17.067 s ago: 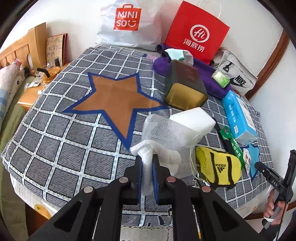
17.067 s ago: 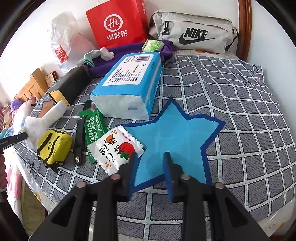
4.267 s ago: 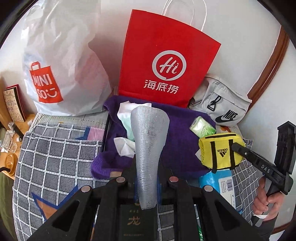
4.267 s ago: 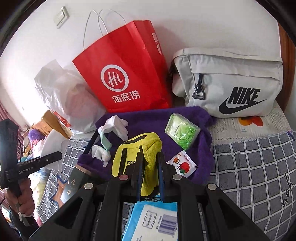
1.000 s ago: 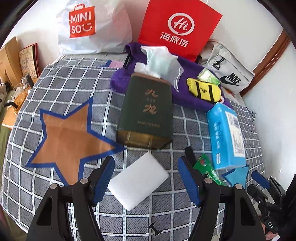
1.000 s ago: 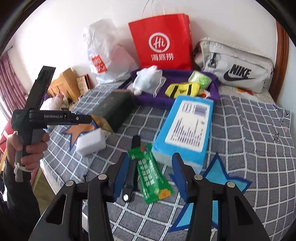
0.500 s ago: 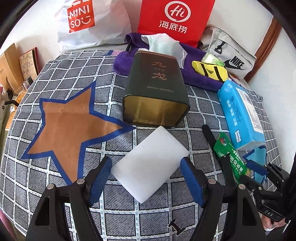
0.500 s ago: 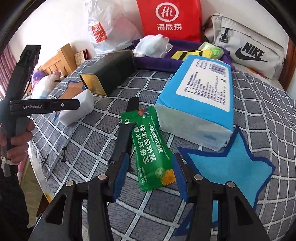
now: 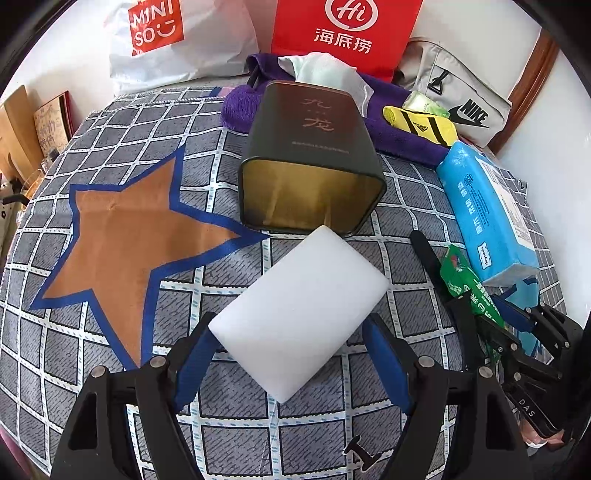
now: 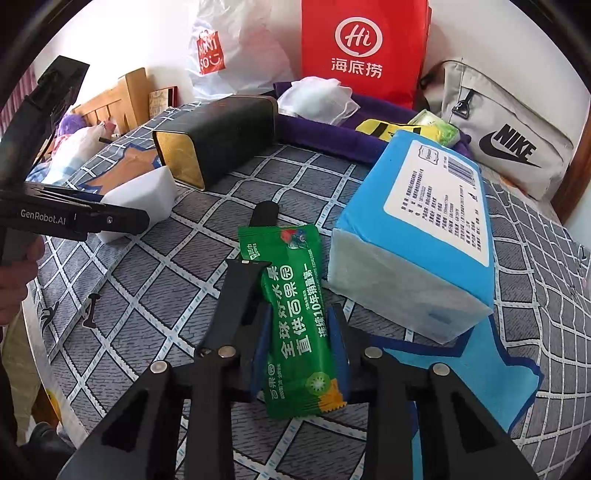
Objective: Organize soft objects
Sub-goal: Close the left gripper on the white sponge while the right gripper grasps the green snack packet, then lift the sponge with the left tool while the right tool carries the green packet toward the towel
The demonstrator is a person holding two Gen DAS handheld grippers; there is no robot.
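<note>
A bed covered with a grey checked cloth (image 9: 110,387) stands against a white wall; the cloth has an orange star with a blue edge (image 9: 129,236) on one side and a light blue star (image 10: 480,373) on the other. At the wall stand a red paper bag with white letters (image 9: 347,33), a white plastic shopping bag (image 9: 177,40) and a grey waist bag with a black logo (image 10: 506,144). In front of them lies a purple towel (image 9: 399,136), and on it a white mesh piece (image 9: 325,74), a yellow pouch with black stripes (image 9: 421,123) and a small light green packet (image 10: 439,129).

The left gripper (image 9: 291,354) is low over a white rectangular foam block (image 9: 303,310). Its blue fingers (image 9: 192,362) are far apart and opening, one at each side of the block's near end, with no firm press to see. Just behind the block lies a dark green metal tin with a gold inside (image 9: 310,162), on its side, its open mouth toward the block.

The right gripper (image 10: 299,350) has its fingers closing, with a long green snack packet (image 10: 295,314) between them; whether they already press on the packet I cannot tell. A black strap (image 10: 236,295) lies just beside the packet, partly under it. Near the packet's other side lies a big blue pack of paper tissues (image 10: 417,236).
</note>
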